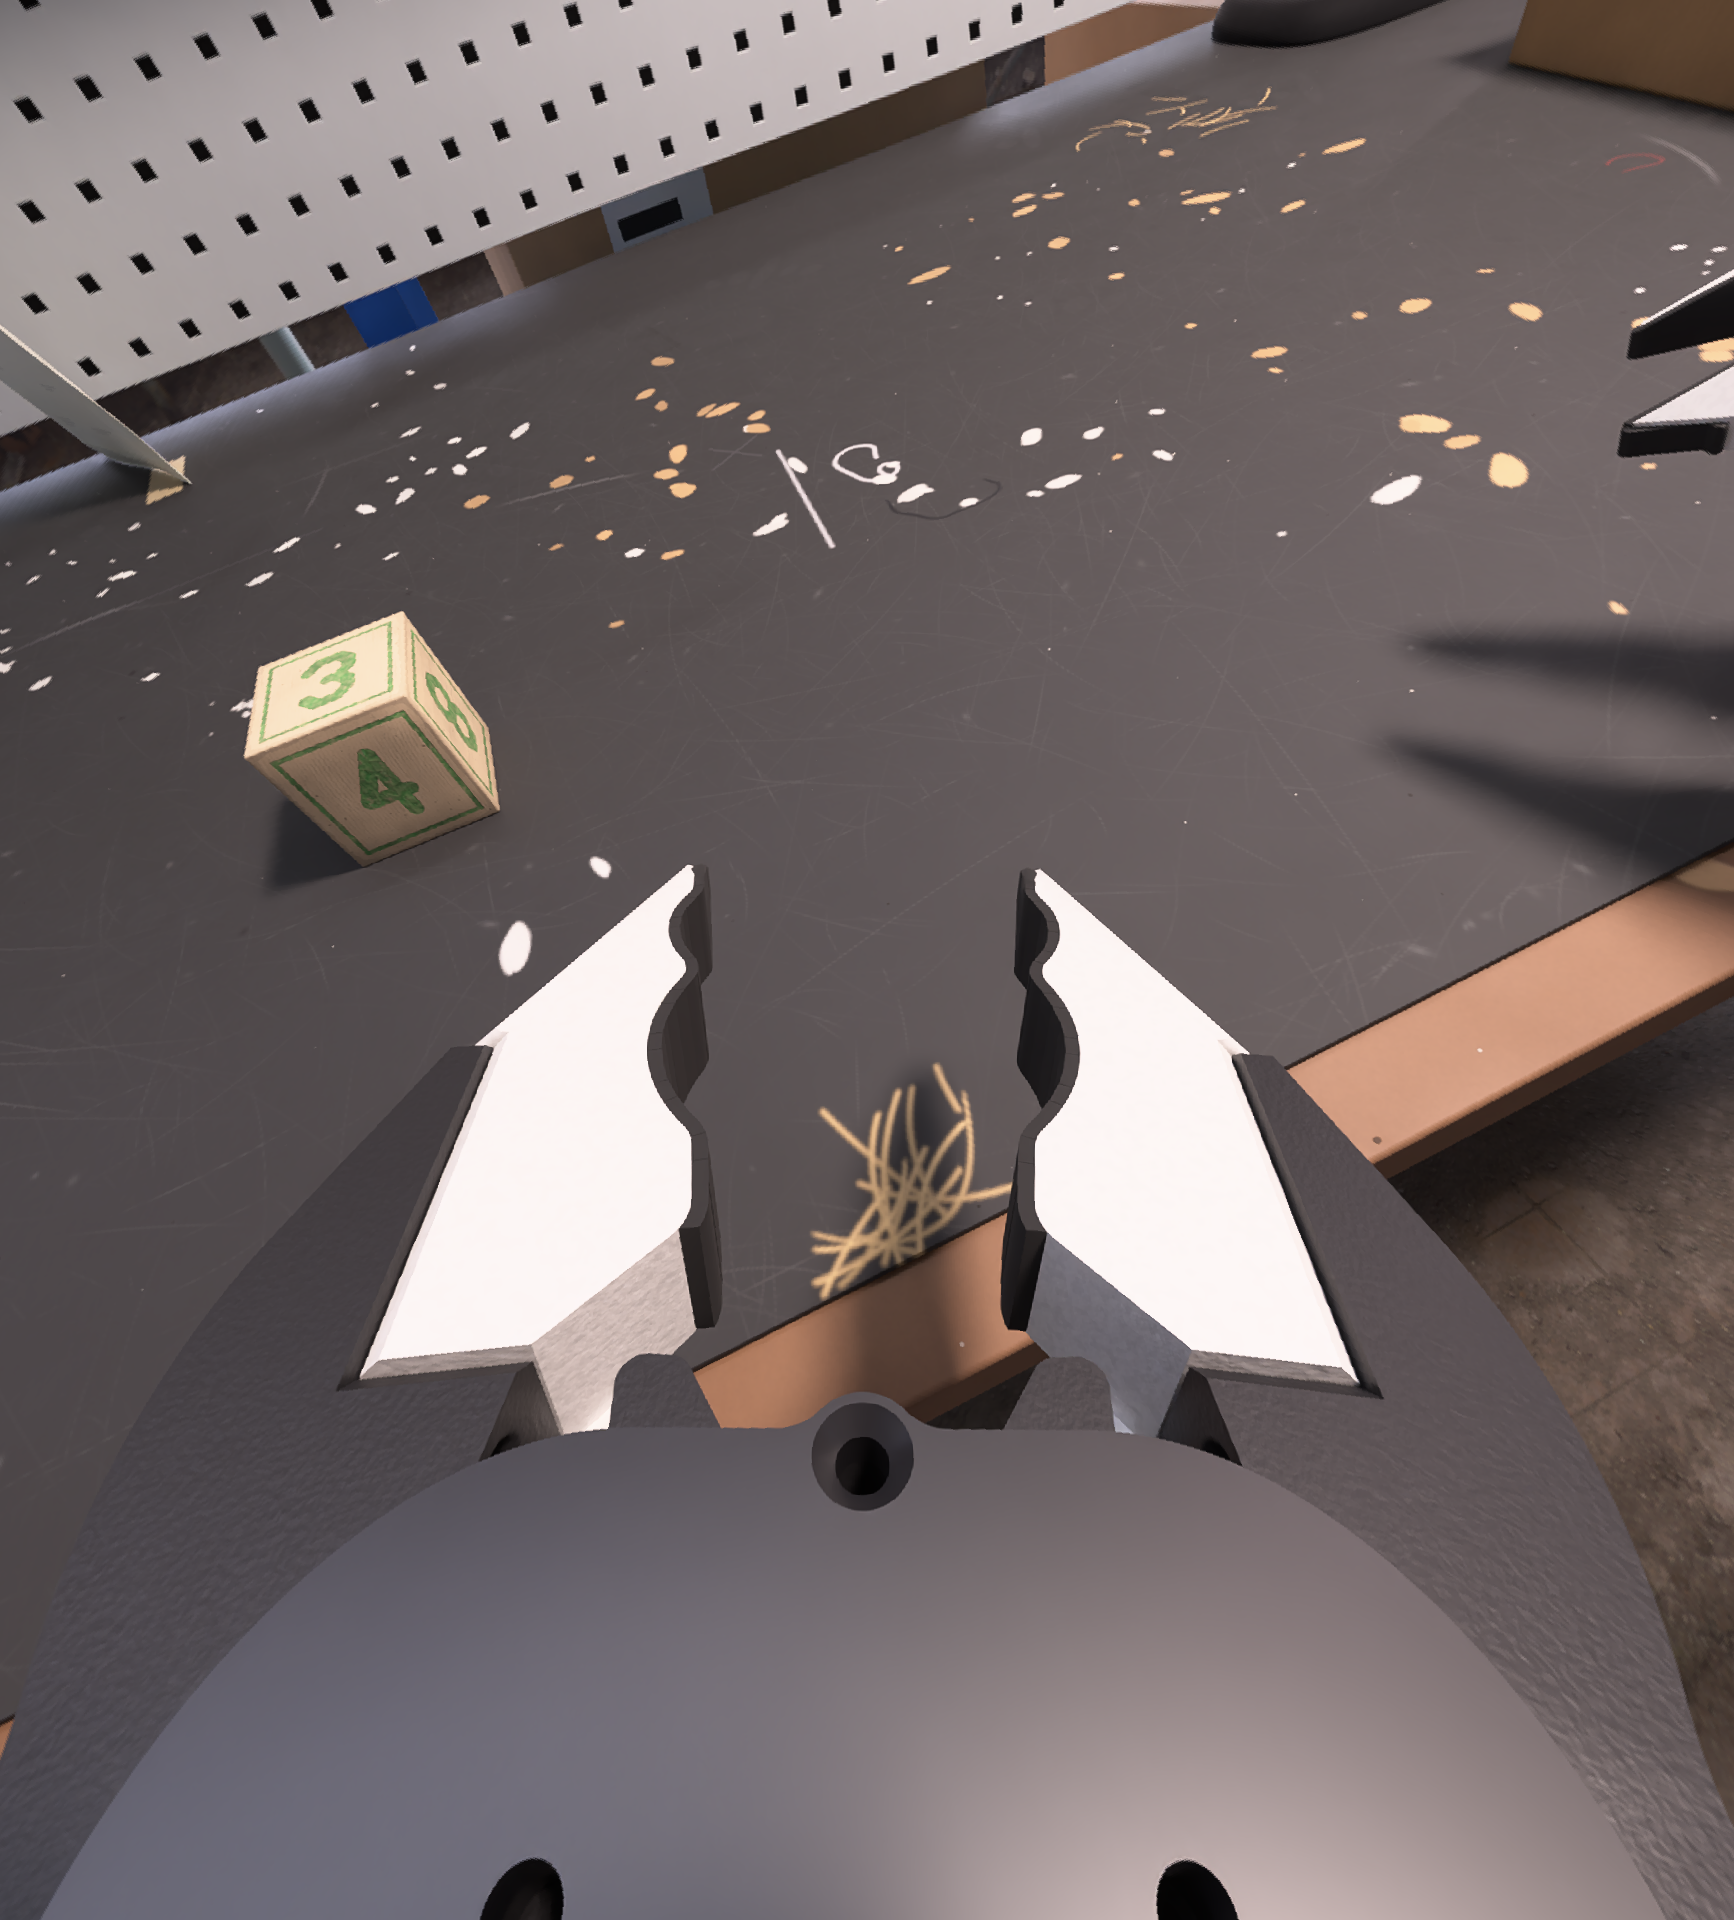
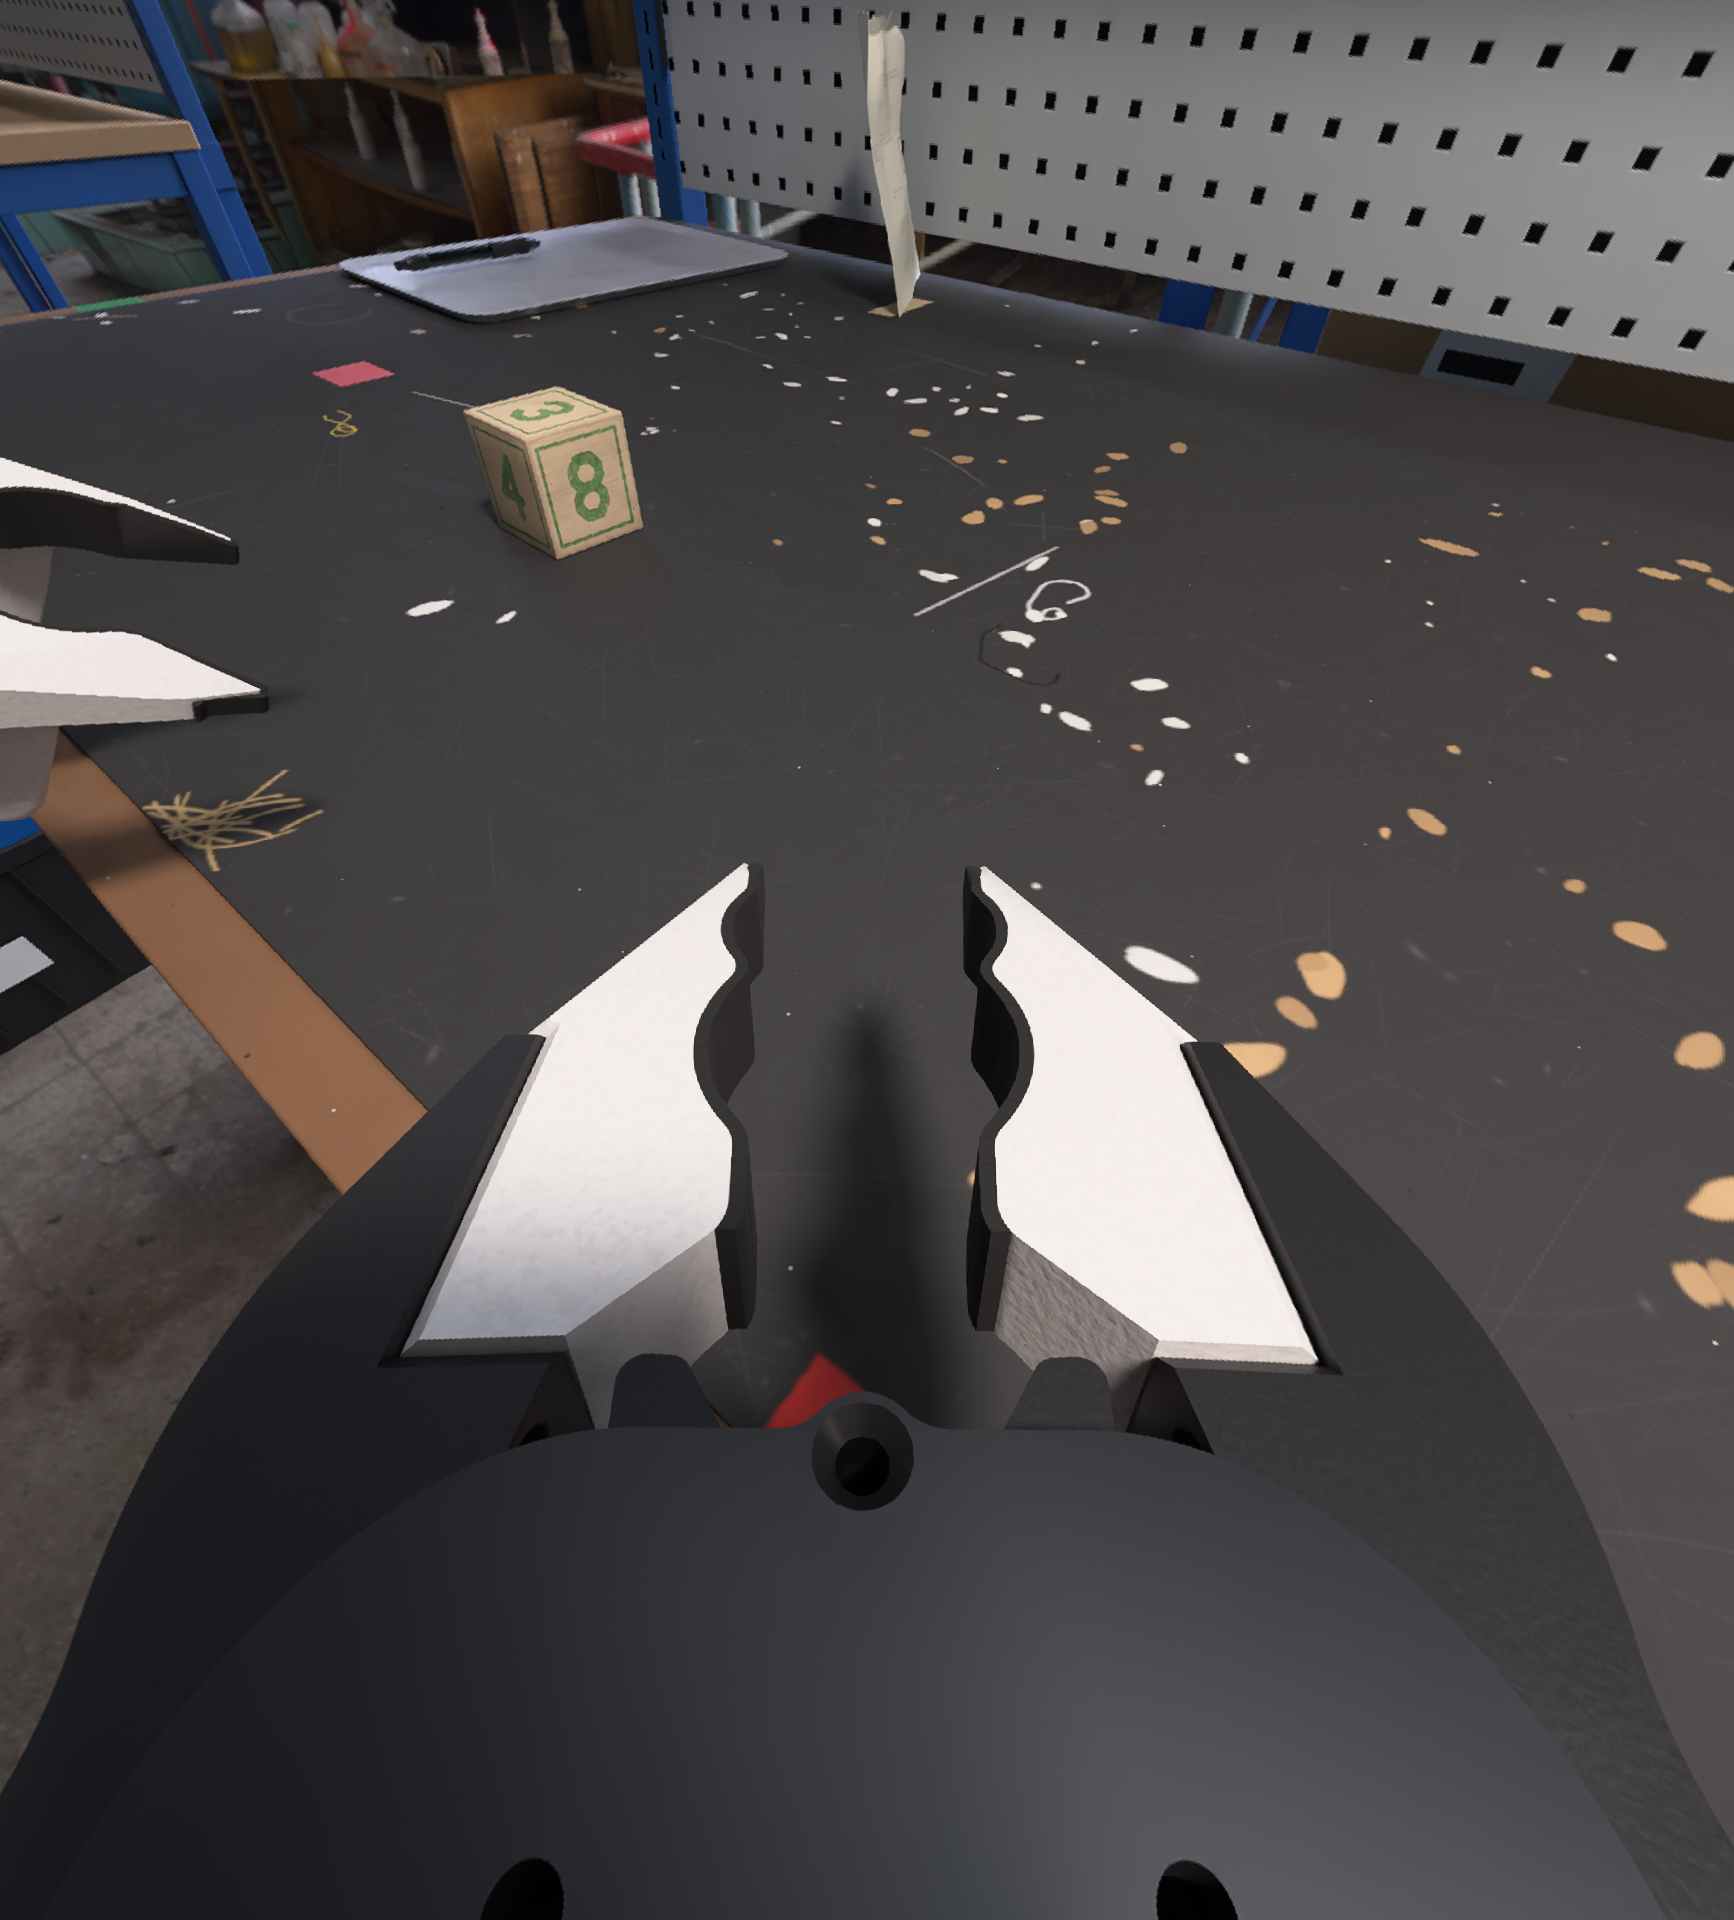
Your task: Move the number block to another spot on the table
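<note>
Left jaws: my left gripper has its jaws apart with nothing between them. They hang above the near edge of the dark surface.

Right jaws: my right gripper also has its jaws apart and empty. A dark shadow lies on the surface right between them.

Number block: the number block is a small wooden cube with green numbers on its sides. It sits flat on the surface, ahead of my left jaws and off to their left, not touching them. From my right jaws it is far ahead and to the left.

Other gripper: from my left jaws, the tips of my right gripper poke in at the far right. From my right jaws, my left gripper pokes in on the left, well apart from the block.

Straw: a little bunch of yellow straw lies on the surface edge, under the gap of my left jaws.

Tray: a flat grey tray lies far ahead of my right jaws, past the block.

Pegboard: a grey pegboard with many holes stands behind the surface.

Spots: white and tan paint spots dot the surface ahead of my right jaws.
</note>
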You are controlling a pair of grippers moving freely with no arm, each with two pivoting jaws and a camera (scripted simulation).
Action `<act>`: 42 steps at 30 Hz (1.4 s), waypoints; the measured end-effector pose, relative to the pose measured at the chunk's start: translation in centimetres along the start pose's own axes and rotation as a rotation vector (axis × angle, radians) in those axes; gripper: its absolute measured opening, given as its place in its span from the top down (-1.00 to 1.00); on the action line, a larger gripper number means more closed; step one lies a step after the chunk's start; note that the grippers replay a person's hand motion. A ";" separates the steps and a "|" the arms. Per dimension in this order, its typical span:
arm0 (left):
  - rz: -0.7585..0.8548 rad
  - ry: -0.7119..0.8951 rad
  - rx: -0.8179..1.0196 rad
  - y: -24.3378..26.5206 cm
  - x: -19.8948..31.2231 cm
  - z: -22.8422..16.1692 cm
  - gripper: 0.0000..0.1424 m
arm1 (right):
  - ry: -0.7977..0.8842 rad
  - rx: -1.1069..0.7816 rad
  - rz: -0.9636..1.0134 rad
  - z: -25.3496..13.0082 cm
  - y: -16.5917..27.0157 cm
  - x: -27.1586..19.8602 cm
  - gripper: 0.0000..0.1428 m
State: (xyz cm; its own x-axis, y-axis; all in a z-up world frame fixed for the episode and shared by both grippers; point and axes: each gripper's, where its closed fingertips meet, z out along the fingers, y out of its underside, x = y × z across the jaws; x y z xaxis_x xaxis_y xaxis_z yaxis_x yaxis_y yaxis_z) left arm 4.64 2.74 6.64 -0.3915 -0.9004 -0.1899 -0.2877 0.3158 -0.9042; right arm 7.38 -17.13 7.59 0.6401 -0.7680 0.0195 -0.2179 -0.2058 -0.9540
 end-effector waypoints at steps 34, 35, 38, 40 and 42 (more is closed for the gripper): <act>-0.224 -0.276 -0.426 2.6 -16.1 13.4 -0.21 | -0.057 -0.033 0.003 -0.1 0.7 -0.5 0.55; -0.230 -0.289 -0.421 2.6 -16.4 13.5 -0.03 | -0.058 -0.034 0.001 -0.1 0.7 -0.5 0.55; -0.245 -0.271 -0.420 2.6 -16.8 13.8 0.11 | -0.060 -0.042 -0.007 -0.1 0.8 -0.6 0.56; -0.236 -0.266 -0.417 2.4 -16.9 14.0 0.11 | -0.062 -0.044 -0.011 -0.1 0.9 -0.7 0.57; -0.215 -0.243 -0.400 2.0 -16.5 14.4 0.11 | -0.061 -0.047 -0.012 -0.1 0.9 -0.6 0.57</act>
State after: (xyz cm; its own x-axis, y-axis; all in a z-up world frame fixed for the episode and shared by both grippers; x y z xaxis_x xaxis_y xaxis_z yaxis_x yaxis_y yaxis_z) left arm 23.11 13.95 2.43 -0.0863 -0.9860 -0.1424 -0.6695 0.1633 -0.7246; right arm 6.73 -16.84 6.75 0.6864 -0.7271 0.0114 -0.2429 -0.2440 -0.9389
